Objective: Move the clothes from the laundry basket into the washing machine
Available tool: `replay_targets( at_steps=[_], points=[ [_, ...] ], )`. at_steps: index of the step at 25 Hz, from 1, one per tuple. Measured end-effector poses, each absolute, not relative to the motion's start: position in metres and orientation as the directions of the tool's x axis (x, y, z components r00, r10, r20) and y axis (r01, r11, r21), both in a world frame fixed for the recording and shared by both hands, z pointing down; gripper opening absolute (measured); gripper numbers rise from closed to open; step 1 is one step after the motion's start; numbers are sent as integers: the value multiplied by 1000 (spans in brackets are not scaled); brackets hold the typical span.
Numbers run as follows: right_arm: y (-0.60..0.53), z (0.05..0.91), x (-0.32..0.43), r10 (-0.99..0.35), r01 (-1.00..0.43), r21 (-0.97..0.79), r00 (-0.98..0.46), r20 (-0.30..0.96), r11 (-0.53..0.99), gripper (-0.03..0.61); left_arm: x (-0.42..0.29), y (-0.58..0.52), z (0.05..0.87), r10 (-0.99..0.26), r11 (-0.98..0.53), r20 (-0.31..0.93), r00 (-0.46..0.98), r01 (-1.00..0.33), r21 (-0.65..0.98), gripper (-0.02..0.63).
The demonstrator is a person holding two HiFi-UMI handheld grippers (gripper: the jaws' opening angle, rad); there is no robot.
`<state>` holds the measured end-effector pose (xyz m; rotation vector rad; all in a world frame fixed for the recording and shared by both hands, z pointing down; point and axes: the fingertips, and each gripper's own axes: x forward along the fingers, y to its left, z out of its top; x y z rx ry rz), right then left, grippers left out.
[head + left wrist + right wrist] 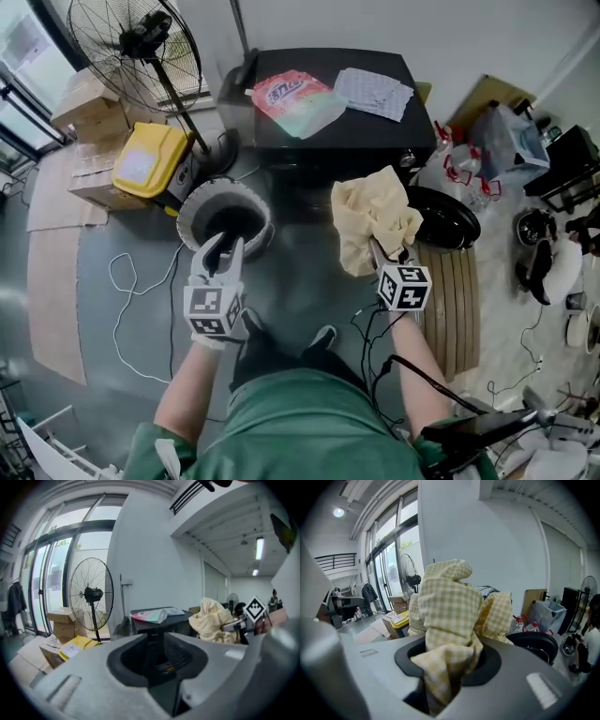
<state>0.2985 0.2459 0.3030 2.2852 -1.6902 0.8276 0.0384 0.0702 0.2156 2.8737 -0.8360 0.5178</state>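
Right claw [382,251]: clamped on a yellow checked cloth [367,217], which bunches up above the jaws.
Left claw [223,253]: jaws narrowly apart, nothing between them, above the round basket [190,212].
Cloth: in the air, just in front of the black washing machine [328,131].

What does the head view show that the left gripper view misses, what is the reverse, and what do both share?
Only the head view: the white laundry basket on the floor. Only the left gripper view: a ceiling lamp and a hanging dark jacket. Both: the standing fan, the pink detergent bag and the yellow checked cloth in the tongs of the right gripper.
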Motion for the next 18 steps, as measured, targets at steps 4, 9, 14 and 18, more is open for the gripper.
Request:
replay_targets(
  at_steps=[4,9,14,18],
  points=[
    [270,323,329,-813,-925,-180,188,551,-336,147,62,100,222,-505,-841,365,782,-542,-4,106],
    [279,352,339,-794,-920,-193,171,584,-340,147,70,114,239,-493,-845,398,773,-535,-8,107],
    [267,385,345,-759,-921,-182,158,632,-344,147,79,98,262,-463,-851,422,779,-523,31,106],
    [250,411,344,-718,-931,-160,136,683,-329,147,84,68,290,-452,-850,433,780,-524,57,107]
  ],
)
